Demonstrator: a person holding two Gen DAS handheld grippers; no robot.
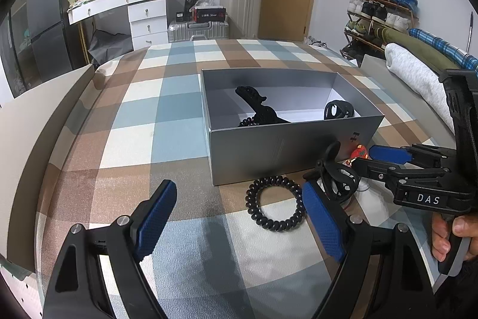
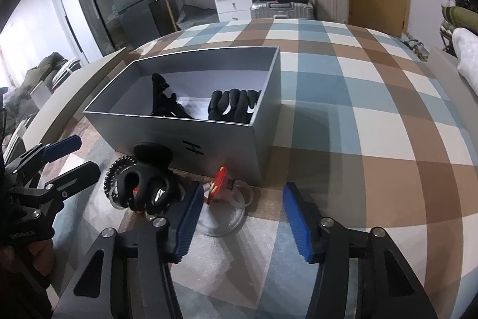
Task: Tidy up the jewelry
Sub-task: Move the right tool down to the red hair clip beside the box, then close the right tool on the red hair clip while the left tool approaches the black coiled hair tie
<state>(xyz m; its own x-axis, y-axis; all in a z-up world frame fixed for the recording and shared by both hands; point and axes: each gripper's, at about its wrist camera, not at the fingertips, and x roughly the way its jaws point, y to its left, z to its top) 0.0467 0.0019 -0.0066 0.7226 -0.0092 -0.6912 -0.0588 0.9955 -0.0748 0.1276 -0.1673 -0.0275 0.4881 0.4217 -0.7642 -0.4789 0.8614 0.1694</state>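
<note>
A grey open box (image 1: 286,151) (image 2: 179,136) stands on the checked bedspread. Inside it lie black hair clips (image 1: 258,106) (image 2: 233,106). In front of the box lie a black spiral hair tie (image 1: 273,204) (image 2: 115,169), a black claw clip (image 1: 337,178) (image 2: 149,184), a red clip (image 1: 358,153) (image 2: 219,181) and clear round pieces (image 2: 222,214). My left gripper (image 1: 239,223) (image 2: 76,156) is open and empty, just short of the hair tie. My right gripper (image 2: 242,217) (image 1: 363,156) is open and empty, its left pad beside the red clip.
A white dresser (image 1: 131,11), suitcases (image 1: 240,5) and a shoe rack (image 1: 379,14) stand beyond the bed. Folded bedding (image 1: 418,73) lies at the right edge. A grey bed frame panel (image 1: 38,121) runs along the left.
</note>
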